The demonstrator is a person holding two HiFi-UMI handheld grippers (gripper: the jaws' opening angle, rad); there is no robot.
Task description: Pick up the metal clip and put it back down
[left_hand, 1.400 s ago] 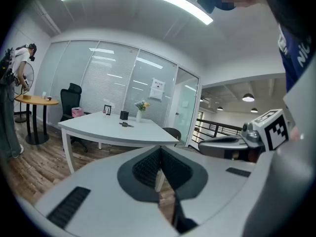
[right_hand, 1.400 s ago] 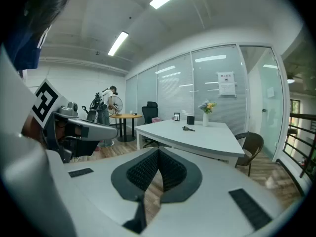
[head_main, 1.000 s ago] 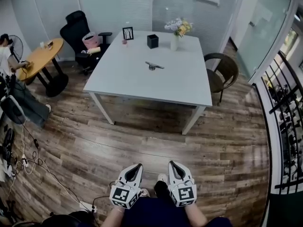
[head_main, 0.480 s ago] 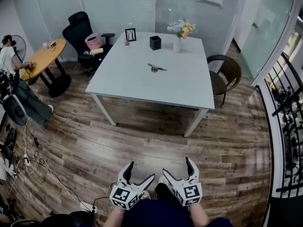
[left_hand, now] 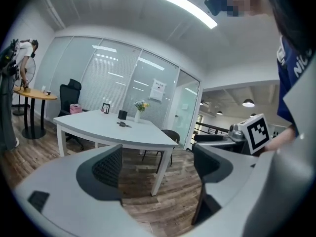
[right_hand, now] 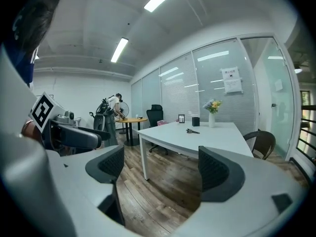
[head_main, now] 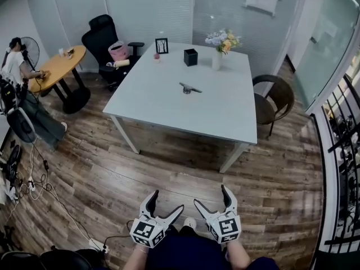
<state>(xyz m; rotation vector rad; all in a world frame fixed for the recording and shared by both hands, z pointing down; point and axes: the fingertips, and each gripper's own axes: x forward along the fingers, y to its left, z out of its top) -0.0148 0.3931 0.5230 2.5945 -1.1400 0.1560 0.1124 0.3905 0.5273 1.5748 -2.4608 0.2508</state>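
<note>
The metal clip (head_main: 189, 88) lies near the middle of the white table (head_main: 169, 111), far ahead of me. It also shows small on the tabletop as the clip (left_hand: 123, 125) in the left gripper view and the clip (right_hand: 192, 131) in the right gripper view. My left gripper (head_main: 166, 202) and right gripper (head_main: 210, 196) hang low over the wooden floor, close to my body, well short of the table. Both stand open with nothing between their jaws.
On the table's far side stand a flower vase (head_main: 217, 58), a black box (head_main: 190, 57) and a small picture frame (head_main: 162, 45). A brown chair (head_main: 275, 97) sits at the right. A black office chair (head_main: 107, 35), a round wooden table (head_main: 56, 66) and a person (head_main: 14, 58) are at the left. Cables (head_main: 34, 173) trail over the floor.
Both grippers went from shut to open. My view has shifted slightly, so the table sits a little lower and more to the right in the head view.
</note>
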